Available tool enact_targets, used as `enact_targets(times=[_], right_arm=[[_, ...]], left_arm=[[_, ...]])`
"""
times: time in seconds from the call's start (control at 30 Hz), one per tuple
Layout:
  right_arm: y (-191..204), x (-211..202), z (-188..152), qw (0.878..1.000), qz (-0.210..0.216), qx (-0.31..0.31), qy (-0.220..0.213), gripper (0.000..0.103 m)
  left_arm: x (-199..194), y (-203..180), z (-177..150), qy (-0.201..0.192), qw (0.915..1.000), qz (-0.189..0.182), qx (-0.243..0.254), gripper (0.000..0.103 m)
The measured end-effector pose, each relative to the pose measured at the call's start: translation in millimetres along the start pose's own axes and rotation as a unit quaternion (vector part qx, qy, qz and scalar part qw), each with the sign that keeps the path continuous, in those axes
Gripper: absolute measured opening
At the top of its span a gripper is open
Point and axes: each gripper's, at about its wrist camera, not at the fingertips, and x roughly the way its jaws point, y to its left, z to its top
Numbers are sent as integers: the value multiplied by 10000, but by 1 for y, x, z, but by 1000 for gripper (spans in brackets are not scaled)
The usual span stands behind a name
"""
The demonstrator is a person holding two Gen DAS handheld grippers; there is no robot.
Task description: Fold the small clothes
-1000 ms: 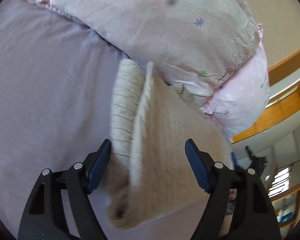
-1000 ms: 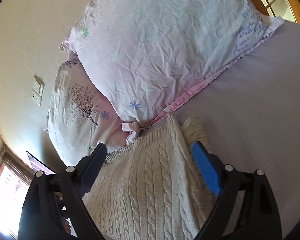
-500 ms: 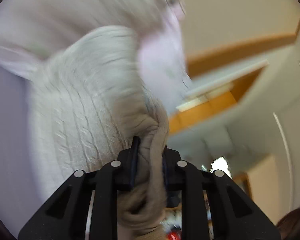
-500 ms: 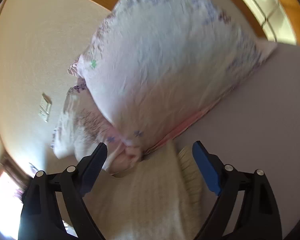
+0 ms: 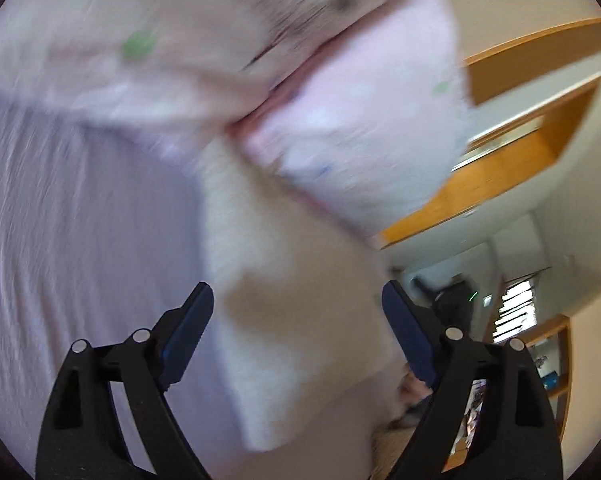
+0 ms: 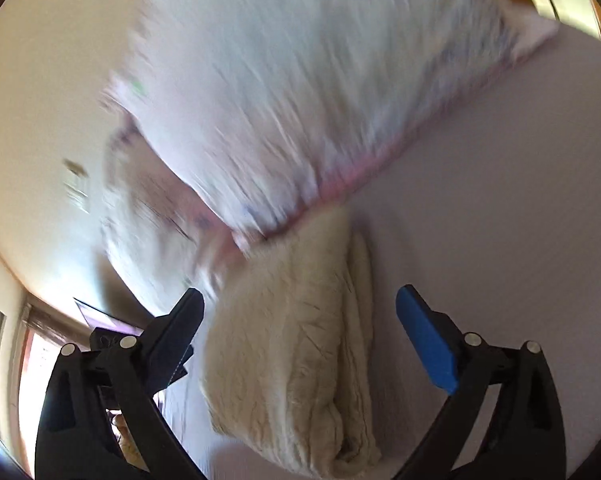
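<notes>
Both frames motion-blurred. Left gripper [image 5: 296, 328]: jaws spread wide, holding nothing. Right gripper [image 6: 300, 328]: jaws likewise apart, empty. Cream knit sweater [image 6: 300, 340] lies folded on the lavender bed sheet [image 6: 500, 200], its far end touching the floral pillows [image 6: 300, 80] at the bed's head edge.

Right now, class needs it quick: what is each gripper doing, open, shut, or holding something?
Left gripper: open, holding nothing; the sweater lies between its fingers.
Right gripper: open, holding nothing, over the sweater.
</notes>
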Motion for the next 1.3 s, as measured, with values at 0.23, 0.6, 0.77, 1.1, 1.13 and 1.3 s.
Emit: enact_targets(times=[0.23,0.6,0.77,1.1,1.13,1.3], right_arm=[[6,42,-13,9962,-413,-239,733,84],[68,64,-65,9907,642,-877,821,32],[110,90,-83,9816,-791,-1652,544,47],[96,110,-84,9875,-1191,-931,453,27],[94,110,-81,9891,-1172,-778,431,27],[118,48,-116,9826,-1044,-1462,-474,48]], left_arm=[[40,9,-22,449,9989,-105,-131,88],[-23,5,-30,-545,9969,-54,567,39],[-73,33,-39,-962,9848,1296,643,56],[-131,18,-101,-1477,9543,2368,1072,101],[-132,20,-108,-1429,9530,2458,1050,101],[-118,14,-136,-1163,9411,3008,1016,101]])
